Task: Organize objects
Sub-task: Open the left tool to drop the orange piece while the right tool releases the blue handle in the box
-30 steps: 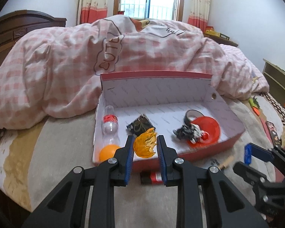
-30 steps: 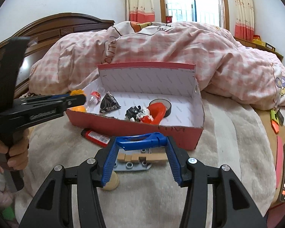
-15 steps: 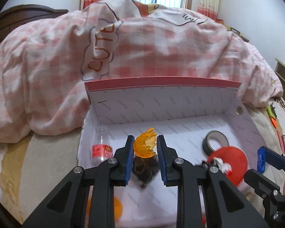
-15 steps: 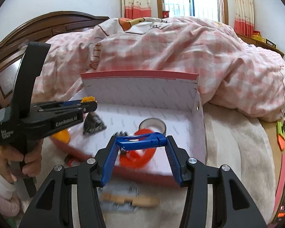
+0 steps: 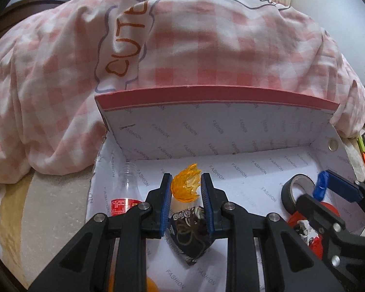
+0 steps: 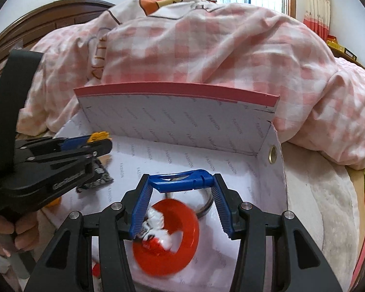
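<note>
My left gripper is shut on a translucent orange flame-shaped toy piece, held over the left half of the open red box. From the right wrist view that left gripper comes in from the left with the orange piece at its tip. Held crosswise between the tips, a blue plastic piece sits in my right gripper, which is shut on it above the box's right half. The blue piece also shows at the right of the left wrist view.
Inside the box lie a clear bottle with a red label, a dark patterned pouch, a black tape roll, a red disc with a small white-and-red figure, and an orange ball. A pink checked quilt rises behind the box.
Both grippers have moved forward from the bed's front edge to over the box, each keeping its piece. The box now fills both views.
</note>
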{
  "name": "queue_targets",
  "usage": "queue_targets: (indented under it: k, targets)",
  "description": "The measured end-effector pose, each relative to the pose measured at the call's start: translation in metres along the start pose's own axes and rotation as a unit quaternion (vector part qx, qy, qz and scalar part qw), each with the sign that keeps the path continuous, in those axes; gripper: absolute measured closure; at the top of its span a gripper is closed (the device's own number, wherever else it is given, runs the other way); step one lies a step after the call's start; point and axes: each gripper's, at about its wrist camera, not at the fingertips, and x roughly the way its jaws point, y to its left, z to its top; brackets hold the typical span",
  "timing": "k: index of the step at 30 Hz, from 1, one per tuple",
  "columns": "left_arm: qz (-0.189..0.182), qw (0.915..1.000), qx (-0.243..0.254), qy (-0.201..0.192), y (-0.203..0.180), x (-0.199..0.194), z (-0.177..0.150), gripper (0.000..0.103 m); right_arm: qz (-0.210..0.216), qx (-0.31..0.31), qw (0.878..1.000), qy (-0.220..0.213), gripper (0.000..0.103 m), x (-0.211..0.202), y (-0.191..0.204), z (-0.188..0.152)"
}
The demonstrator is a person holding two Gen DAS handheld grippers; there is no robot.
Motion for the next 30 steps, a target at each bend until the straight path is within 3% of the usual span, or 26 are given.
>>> queue_targets:
  k: [3, 5, 7, 10, 13, 22, 30]
  targets:
    - [-0.004, 1.0, -0.004, 0.005, 0.001, 0.003, 0.001, 0.08, -0.003, -0.001, 1.0, 0.008, 0.052, 0.007, -0.001, 0.002]
    - [-0.008, 0.9999, -0.004, 0.012, 0.001, 0.006, 0.003, 0.074, 0.005, -0.002, 1.0, 0.01, 0.052, 0.009, -0.001, 0.001]
    - [-0.007, 0.9996, -0.004, 0.026, 0.004, 0.011, 0.003, 0.061, 0.015, -0.003, 1.0, 0.009, 0.051, 0.009, 0.0, -0.001]
    - [-0.006, 0.9997, -0.002, 0.022, 0.003, 0.01, 0.001, 0.059, 0.004, -0.018, 1.0, -0.002, 0.042, 0.005, 0.006, -0.005]
    - [0.001, 0.9999, 0.002, 0.012, 0.002, 0.007, -0.001, 0.052, -0.003, -0.026, 1.0, -0.008, 0.04, 0.0, 0.008, -0.006]
    - [-0.007, 0.9999, 0.013, -0.004, 0.003, -0.013, -0.01, 0.051, -0.012, -0.014, 1.0, -0.024, 0.04, -0.02, -0.001, -0.01]
    - [-0.035, 0.9991, 0.02, -0.012, 0.006, -0.05, -0.04, 0.051, 0.005, 0.007, 0.999, -0.049, 0.04, -0.061, -0.003, -0.026]
